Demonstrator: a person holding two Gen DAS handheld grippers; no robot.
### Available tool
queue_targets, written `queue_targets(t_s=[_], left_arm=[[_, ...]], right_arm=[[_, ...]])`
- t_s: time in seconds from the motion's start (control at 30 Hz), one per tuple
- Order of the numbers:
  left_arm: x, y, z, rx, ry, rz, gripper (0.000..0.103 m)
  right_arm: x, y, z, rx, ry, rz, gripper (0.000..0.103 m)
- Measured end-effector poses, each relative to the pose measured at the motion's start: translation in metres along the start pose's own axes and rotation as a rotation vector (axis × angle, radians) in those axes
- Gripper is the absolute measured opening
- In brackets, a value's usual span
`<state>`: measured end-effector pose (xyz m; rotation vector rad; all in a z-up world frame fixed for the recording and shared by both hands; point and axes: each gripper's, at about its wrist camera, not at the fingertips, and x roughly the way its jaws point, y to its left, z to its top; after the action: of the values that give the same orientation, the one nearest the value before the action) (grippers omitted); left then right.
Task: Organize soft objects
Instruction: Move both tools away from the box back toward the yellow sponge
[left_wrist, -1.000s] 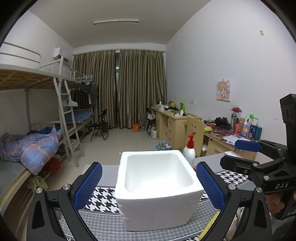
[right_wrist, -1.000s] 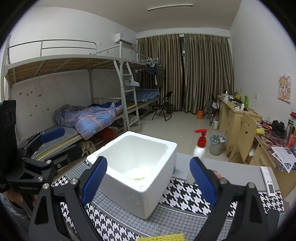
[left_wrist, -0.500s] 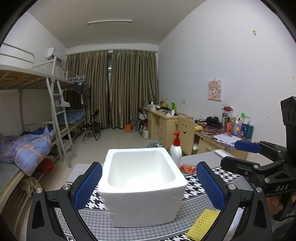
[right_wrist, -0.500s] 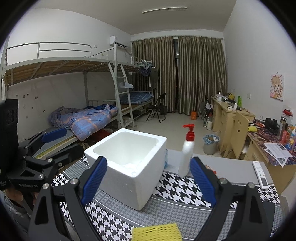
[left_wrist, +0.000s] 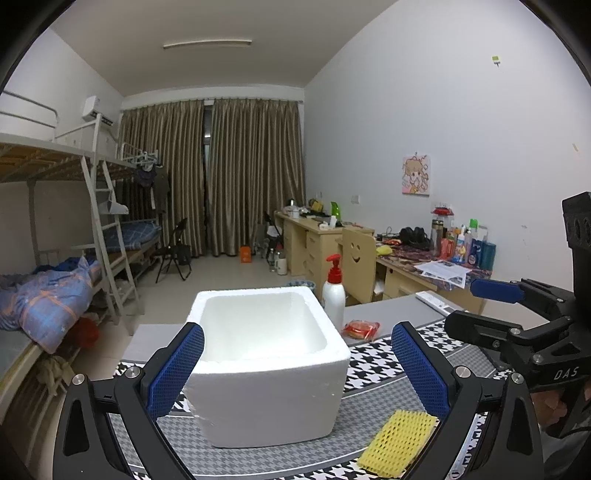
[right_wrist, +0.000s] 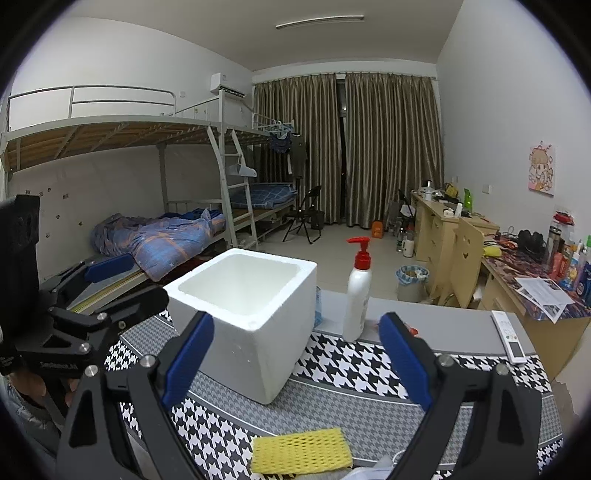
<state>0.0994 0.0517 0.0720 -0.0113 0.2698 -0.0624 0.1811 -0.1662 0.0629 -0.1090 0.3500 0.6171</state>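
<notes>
Both hand-held grippers (left_wrist: 297, 365) (right_wrist: 297, 363) released, foam box (left_wrist: 266, 365) btwn, pump bottle (right_wrist: 357, 295) behind, yellow sponge (right_wrist: 301, 450) nr.

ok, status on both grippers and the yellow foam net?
Left gripper open, empty. Right gripper open, empty. Yellow foam net flat on the mat, near the foam box, ungrasped. Pump bottle stands behind, off the path.

A ceiling tube light (left_wrist: 207, 44) is lighting the room evenly but rather dimly, giving a cool grey cast. The curtains (right_wrist: 347, 147) are shutting out daylight. Shadows are lying soft under the white foam box (left_wrist: 266, 365). Fisheye distortion is bending walls and bunk bed (right_wrist: 110, 129), and black vignetting is framing both views. Focus is staying fairly sharp.
</notes>
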Motion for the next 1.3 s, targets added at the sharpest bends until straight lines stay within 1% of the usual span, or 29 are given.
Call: queue_targets(t_s=[0.23,0.3,0.4,0.7,0.93,1.3], left_arm=[[0.003,-0.005,-0.006,-0.013,0.021,-0.033,0.102],[0.003,-0.007,-0.007,-0.019,0.022,-0.044,0.102],[0.002,-0.014,-0.01,0.003,0.019,-0.043,0.102],[0.011,-0.019,-0.019,0.0,0.064,-0.083,0.102],[0.01,-0.023,-0.023,0.008,0.069,-0.11,0.102],[0.015,-0.033,-0.032,0.02,0.099,-0.147,0.102]], right_arm=[[-0.006,-0.009,-0.006,0.022,0.003,-0.037,0.094],[-0.009,-0.012,-0.009,0.031,0.002,-0.037,0.094],[-0.012,-0.015,-0.012,0.043,0.003,-0.038,0.094],[-0.022,-0.024,-0.023,0.058,0.002,-0.057,0.094],[-0.026,-0.029,-0.031,0.059,0.012,-0.073,0.094],[-0.03,-0.034,-0.042,0.073,0.033,-0.09,0.094]])
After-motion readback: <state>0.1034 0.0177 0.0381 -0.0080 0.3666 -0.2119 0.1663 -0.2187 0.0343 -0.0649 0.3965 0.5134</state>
